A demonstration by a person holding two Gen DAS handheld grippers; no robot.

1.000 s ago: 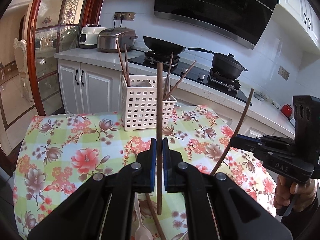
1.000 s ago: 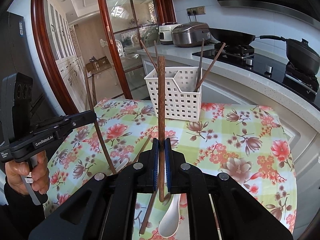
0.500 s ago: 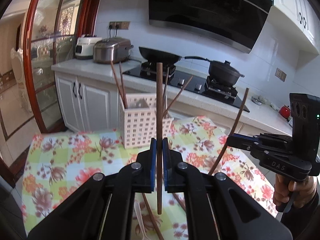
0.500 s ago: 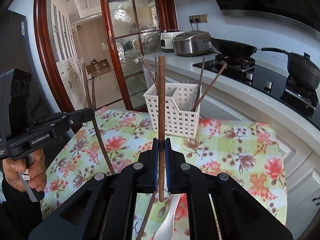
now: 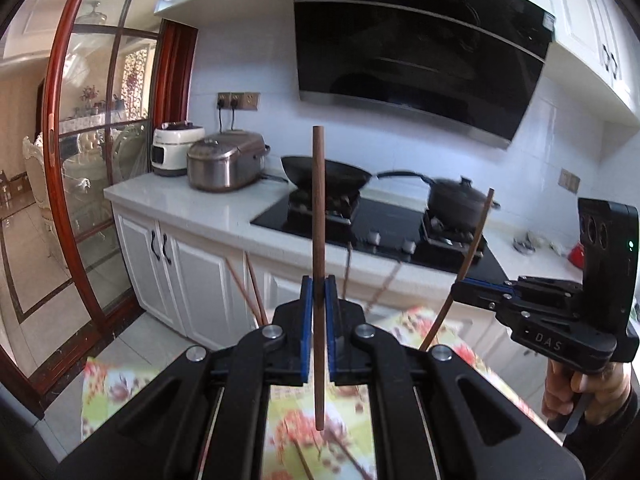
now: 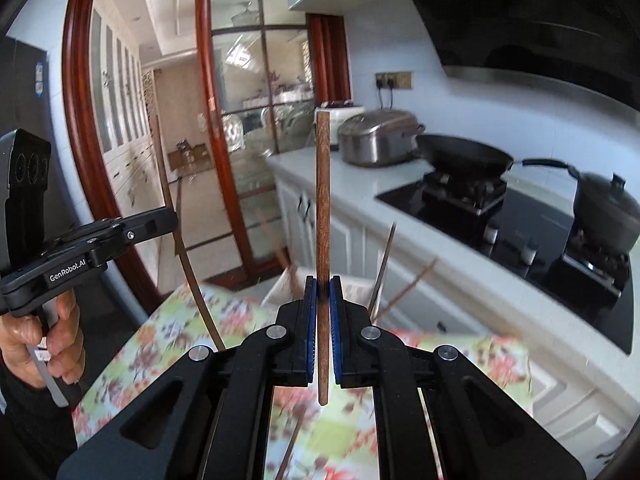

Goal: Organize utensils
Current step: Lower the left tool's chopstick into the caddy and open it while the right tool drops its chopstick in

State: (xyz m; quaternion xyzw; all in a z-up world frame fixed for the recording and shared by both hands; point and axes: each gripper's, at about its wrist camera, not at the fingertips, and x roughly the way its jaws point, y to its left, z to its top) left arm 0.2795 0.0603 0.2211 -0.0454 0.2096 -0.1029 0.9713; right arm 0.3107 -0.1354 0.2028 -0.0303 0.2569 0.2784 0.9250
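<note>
My left gripper (image 5: pixel 319 300) is shut on a brown chopstick (image 5: pixel 319 208) and holds it upright. My right gripper (image 6: pixel 322 300) is shut on another brown chopstick (image 6: pixel 322 200), also upright. Each gripper shows in the other's view: the right one (image 5: pixel 464 292) with its chopstick (image 5: pixel 476 240), the left one (image 6: pixel 168 220) with its chopstick (image 6: pixel 168 208). The white slotted utensil basket (image 6: pixel 282 286) is mostly hidden behind the fingers; chopsticks (image 5: pixel 250 288) stick out of it. More chopsticks (image 6: pixel 294 440) lie blurred on the floral tablecloth (image 6: pixel 168 332) below.
A white counter (image 5: pixel 192 204) runs behind the table with a rice cooker (image 5: pixel 226 164), a black hob with a wok (image 5: pixel 332 172) and a lidded pot (image 5: pixel 458 200). A red-framed glass door (image 6: pixel 224 140) stands at the left.
Both grippers have risen and tilted up with their chopsticks. The table and basket have dropped low in both views; the counter and hood now fill them.
</note>
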